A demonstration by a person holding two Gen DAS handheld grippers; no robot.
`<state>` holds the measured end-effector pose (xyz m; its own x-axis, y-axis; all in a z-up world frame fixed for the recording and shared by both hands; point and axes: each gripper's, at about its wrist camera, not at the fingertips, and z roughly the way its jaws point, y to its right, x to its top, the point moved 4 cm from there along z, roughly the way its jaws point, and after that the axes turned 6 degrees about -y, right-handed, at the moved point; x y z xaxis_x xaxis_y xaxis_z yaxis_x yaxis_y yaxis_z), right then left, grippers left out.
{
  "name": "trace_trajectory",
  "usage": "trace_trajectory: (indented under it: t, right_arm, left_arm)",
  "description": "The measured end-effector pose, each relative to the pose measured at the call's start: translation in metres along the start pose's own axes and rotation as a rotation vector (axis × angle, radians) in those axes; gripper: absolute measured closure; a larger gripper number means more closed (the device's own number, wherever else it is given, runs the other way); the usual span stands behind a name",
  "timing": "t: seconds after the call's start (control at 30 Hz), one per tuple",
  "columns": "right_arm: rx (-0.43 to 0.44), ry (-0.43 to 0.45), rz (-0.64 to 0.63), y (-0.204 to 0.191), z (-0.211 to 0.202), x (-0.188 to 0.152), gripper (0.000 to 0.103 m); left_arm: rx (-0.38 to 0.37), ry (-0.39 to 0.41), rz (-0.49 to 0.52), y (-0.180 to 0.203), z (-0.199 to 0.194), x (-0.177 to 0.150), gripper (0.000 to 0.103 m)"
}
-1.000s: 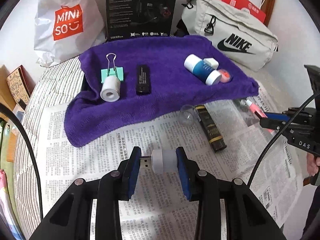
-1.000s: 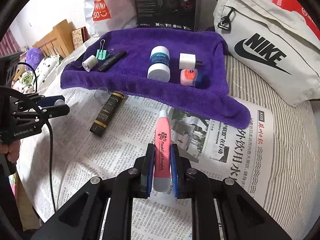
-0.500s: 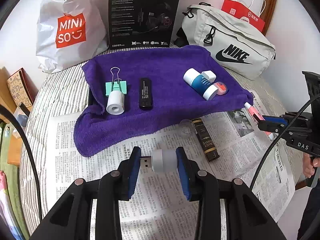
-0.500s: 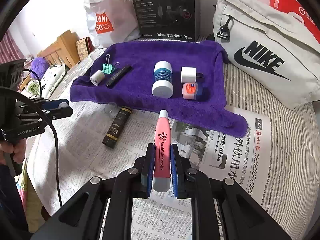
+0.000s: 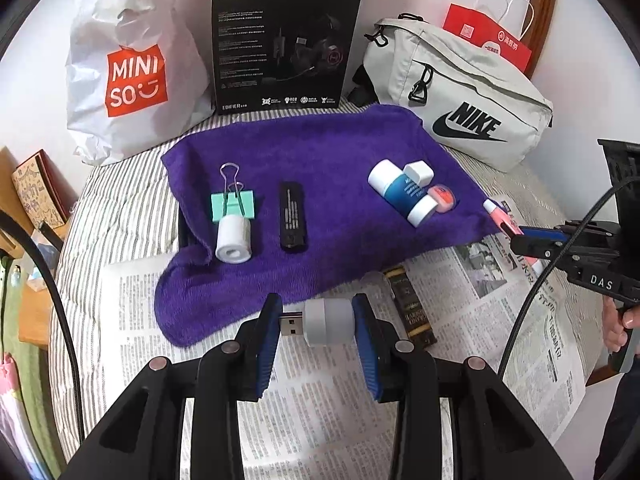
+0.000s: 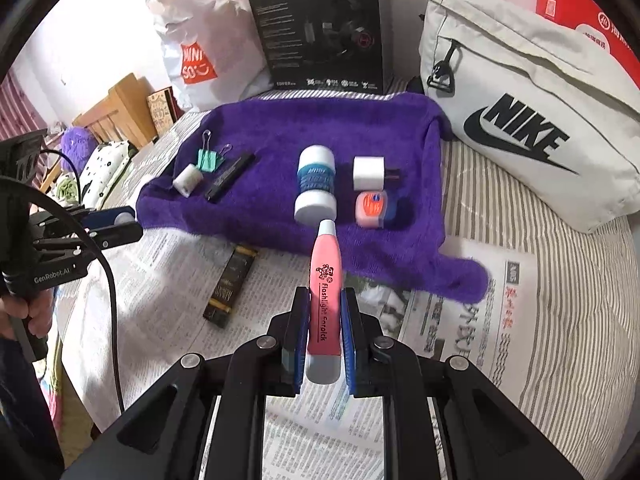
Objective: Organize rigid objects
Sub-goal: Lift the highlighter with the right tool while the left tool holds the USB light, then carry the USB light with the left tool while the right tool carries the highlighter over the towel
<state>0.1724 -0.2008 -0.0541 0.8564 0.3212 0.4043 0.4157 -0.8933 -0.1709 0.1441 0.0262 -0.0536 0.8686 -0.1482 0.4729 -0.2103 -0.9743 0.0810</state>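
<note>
My left gripper [image 5: 316,322] is shut on a small white USB plug-in light [image 5: 328,321], held crosswise above the newspaper near the purple towel's [image 5: 328,148] front edge. My right gripper [image 6: 325,322] is shut on a pink flashlight earpick [image 6: 325,280], whose white tip points toward the towel. On the towel lie a green binder clip [image 5: 232,205], a white roll [image 5: 234,238], a black stick [image 5: 293,216], a blue-and-white bottle [image 5: 402,193], a white charger cube [image 5: 418,173] and an orange-capped case [image 5: 442,199]. A black-and-gold tube [image 5: 410,308] lies on the newspaper [image 5: 320,400].
Behind the towel stand a white shopping bag [image 5: 128,68], a black headset box [image 5: 282,40] and a grey waist bag [image 5: 460,92]. A red paper bag [image 5: 488,36] is at the back right. The striped bed's edge and wooden furniture [image 6: 120,116] lie to the left.
Both grippers have lifted and pulled back from the bed with their objects still held, so the towel and the things on it look smaller and farther away.
</note>
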Motion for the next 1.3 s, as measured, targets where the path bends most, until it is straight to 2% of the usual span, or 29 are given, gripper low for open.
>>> trace_trajectory:
  t: [0.57,0.93,1.3]
  right_arm:
    - [-0.027,0.019,0.041,0.025,0.017,0.071,0.088]
    - [-0.087,0.001,0.023,0.054,0.063,0.126,0.088]
    - [-0.123,-0.064,-0.022,0.067,0.111,0.142,0.088]
  left_arm:
    - [-0.021,-0.010,0.016,-0.001,0.021,0.039,0.069]
    - [0.005,-0.037,0.008,-0.017,0.038,0.050,0.069]
    - [-0.007,-0.056,0.018,-0.020,0.054,0.058,0.069]
